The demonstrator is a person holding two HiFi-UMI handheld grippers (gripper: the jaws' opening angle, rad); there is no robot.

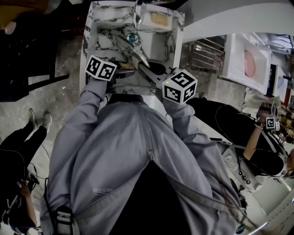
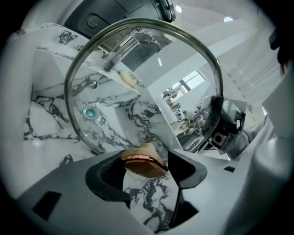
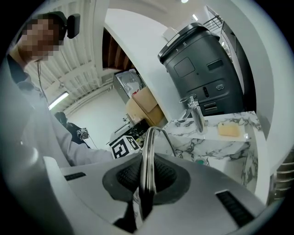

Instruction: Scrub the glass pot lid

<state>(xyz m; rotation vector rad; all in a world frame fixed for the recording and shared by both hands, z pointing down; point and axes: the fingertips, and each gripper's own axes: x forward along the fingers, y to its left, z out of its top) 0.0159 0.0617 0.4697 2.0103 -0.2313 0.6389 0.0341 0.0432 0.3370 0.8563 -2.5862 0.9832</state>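
Observation:
The glass pot lid (image 2: 151, 82) has a steel rim and a clear handle (image 2: 120, 49). It stands nearly on edge over the marble sink (image 1: 103, 39). My right gripper (image 3: 146, 186) is shut on its rim, which runs edge-on between the pads as a steel band (image 3: 148, 151). From the left gripper view that gripper (image 2: 223, 126) grips the lid's right side. My left gripper (image 2: 146, 170) holds a tan sponge (image 2: 143, 159) between its wide jaws, just short of the lid's lower edge. In the head view the lid (image 1: 135, 50) slants between both grippers.
A second yellow sponge (image 1: 159, 19) lies on the sink's back ledge beside the faucet (image 1: 139, 13). The sink drain (image 1: 132, 36) is teal. A dark appliance (image 3: 202, 69) stands behind the sink. A dish rack (image 1: 206, 55) is at the right. People stand at both sides.

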